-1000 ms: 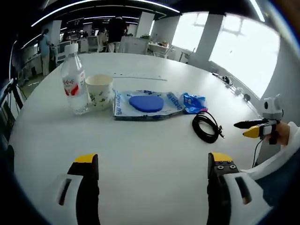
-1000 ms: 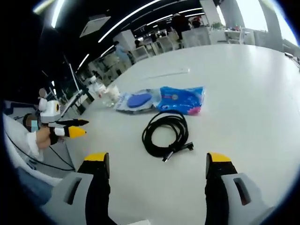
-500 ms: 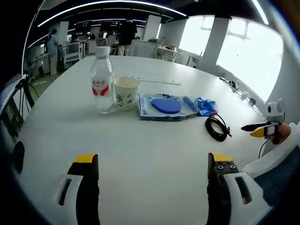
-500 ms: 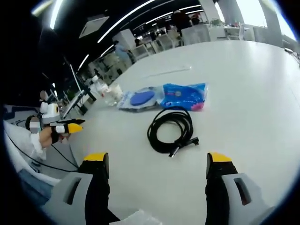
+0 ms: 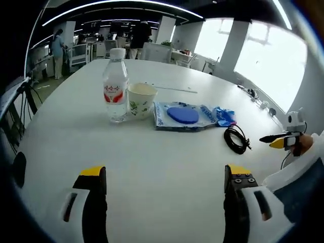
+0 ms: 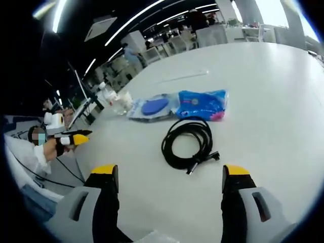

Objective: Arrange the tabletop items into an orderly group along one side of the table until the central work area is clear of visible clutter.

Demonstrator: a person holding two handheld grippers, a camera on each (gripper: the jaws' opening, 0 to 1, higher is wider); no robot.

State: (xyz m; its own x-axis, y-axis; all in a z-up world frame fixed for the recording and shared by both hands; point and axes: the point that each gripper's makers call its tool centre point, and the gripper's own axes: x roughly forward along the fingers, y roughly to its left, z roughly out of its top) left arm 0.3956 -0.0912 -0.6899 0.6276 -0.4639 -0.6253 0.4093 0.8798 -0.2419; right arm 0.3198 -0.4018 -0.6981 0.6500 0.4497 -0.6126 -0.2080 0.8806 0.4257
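A clear water bottle [image 5: 116, 86] with a red label stands beside a paper cup [image 5: 141, 100] on the white table [image 5: 152, 162]. Right of them lie a clear packet holding a blue pad [image 5: 183, 115], a blue wrapper [image 5: 224, 116] and a coiled black cable [image 5: 236, 139]. My left gripper [image 5: 164, 174] hovers open over bare table, well short of them. My right gripper [image 6: 166, 174] is open just in front of the black cable [image 6: 189, 144]; behind it lie the blue wrapper [image 6: 202, 104] and the pad packet [image 6: 152, 107]. The bottle [image 6: 107, 93] and cup [image 6: 123, 99] are small at the left.
The right gripper [image 5: 283, 139] enters the left gripper view at the far right, held by a hand. The left gripper [image 6: 68, 137] shows at the left of the right gripper view. A long thin strip [image 6: 182, 77] lies farther back. People and desks stand beyond the table.
The left gripper view has drawn back and swung, so the bottle and cup sit nearer the middle and farther away. The right gripper view has shifted slightly; the items lie where they were.
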